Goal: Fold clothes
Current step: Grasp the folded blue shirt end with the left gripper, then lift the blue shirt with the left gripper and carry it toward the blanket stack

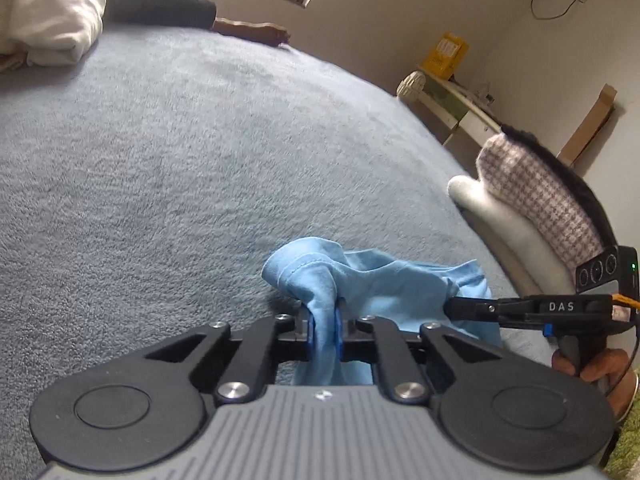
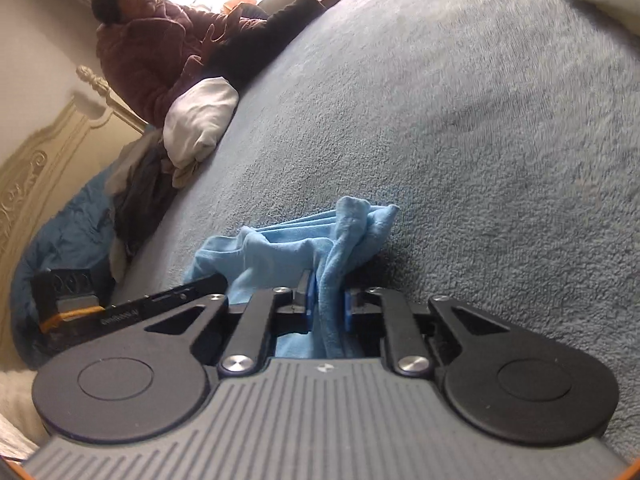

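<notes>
Your left gripper (image 1: 324, 334) pinches the light blue garment (image 1: 384, 280); your right gripper (image 2: 328, 308) clamps another bunch at three o'clock. The cloth lies crumpled on the grey-blue blanket (image 1: 180, 152).

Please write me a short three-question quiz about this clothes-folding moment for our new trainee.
1. True or false: the left gripper is shut on the light blue cotton garment.
2. What covers the bed under the garment? A) grey-blue fleecy blanket B) wooden board C) green towel
3. Fill in: the right gripper pinches the garment between its blue ____.

Key: 1 true; 2 A; 3 pads.
</notes>
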`<state>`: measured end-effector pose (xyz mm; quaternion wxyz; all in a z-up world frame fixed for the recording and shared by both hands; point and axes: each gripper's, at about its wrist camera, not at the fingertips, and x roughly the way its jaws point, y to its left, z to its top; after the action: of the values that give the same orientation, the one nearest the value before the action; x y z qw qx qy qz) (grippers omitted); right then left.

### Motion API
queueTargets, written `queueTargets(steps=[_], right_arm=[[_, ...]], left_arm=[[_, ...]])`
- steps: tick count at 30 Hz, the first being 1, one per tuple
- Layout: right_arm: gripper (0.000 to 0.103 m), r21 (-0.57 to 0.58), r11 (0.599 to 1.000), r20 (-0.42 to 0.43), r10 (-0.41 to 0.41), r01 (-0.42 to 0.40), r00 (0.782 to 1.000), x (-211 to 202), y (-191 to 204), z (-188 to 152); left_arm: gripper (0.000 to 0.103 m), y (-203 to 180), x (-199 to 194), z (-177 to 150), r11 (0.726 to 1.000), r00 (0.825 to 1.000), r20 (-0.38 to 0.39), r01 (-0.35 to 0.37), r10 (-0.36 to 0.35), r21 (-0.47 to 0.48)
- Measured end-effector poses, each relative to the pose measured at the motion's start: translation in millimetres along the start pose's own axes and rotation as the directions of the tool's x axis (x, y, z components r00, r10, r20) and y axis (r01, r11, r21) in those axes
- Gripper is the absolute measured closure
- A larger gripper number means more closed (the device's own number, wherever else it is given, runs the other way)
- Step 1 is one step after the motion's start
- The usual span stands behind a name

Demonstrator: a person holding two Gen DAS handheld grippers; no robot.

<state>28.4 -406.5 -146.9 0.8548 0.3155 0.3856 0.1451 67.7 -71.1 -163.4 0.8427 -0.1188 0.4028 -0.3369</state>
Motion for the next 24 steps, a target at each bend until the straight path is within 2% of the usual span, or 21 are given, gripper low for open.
queueTargets(steps=[4, 7, 10, 12, 15, 19, 21, 24], right_arm=[[0.096, -0.082, 0.996, 0.076, -0.024, 0.030, 0.997, -29.3, 27.3, -4.8], [0.096, -0.143, 0.988, 0.161, -0.036, 0.059, 0.986, -70.4, 55.5, -13.7], [0.096, -0.158, 0.982, 0.270, -0.056, 0.101, 0.961, -123.2, 77.4, -26.4], [0.096, -0.144, 0.981, 0.347, -0.076, 0.133, 0.935, -161.2, 89.4, -31.6], [0.096, -0.146, 0.969, 0.464, -0.112, 0.200, 0.879, -216.9, 113.4, -28.6], [0.096, -0.170, 0.931, 0.616, -0.155, 0.323, 0.773, -290.8, 151.2, -13.7], [0.096, -0.181, 0.909, 0.676, -0.163, 0.377, 0.718, -324.8, 166.8, 1.1], [0.096, -0.189, 0.878, 0.738, -0.169, 0.440, 0.653, -371.0, 180.1, 33.1]], left_arm=[[0.095, -24.4, -33.0, 8.5, 0.997, 0.994, 0.080, 0.066, -0.069, 0.037], [0.095, -47.2, -63.0, 19.9, 0.986, 0.979, 0.127, 0.153, -0.160, 0.058], [0.095, -77.6, -87.9, 37.4, 0.961, 0.953, 0.145, 0.252, -0.267, 0.112], [0.095, -102.6, -101.0, 53.5, 0.929, 0.922, 0.151, 0.331, -0.356, 0.164], [0.095, -143.5, -115.7, 79.6, 0.866, 0.865, 0.159, 0.430, -0.476, 0.255], [0.095, -197.0, -117.0, 126.5, 0.769, 0.774, 0.151, 0.545, -0.615, 0.334], [0.095, -221.1, -107.1, 156.7, 0.732, 0.738, 0.138, 0.592, -0.660, 0.337], [0.095, -265.7, -97.0, 189.9, 0.692, 0.697, 0.140, 0.627, -0.704, 0.357]])
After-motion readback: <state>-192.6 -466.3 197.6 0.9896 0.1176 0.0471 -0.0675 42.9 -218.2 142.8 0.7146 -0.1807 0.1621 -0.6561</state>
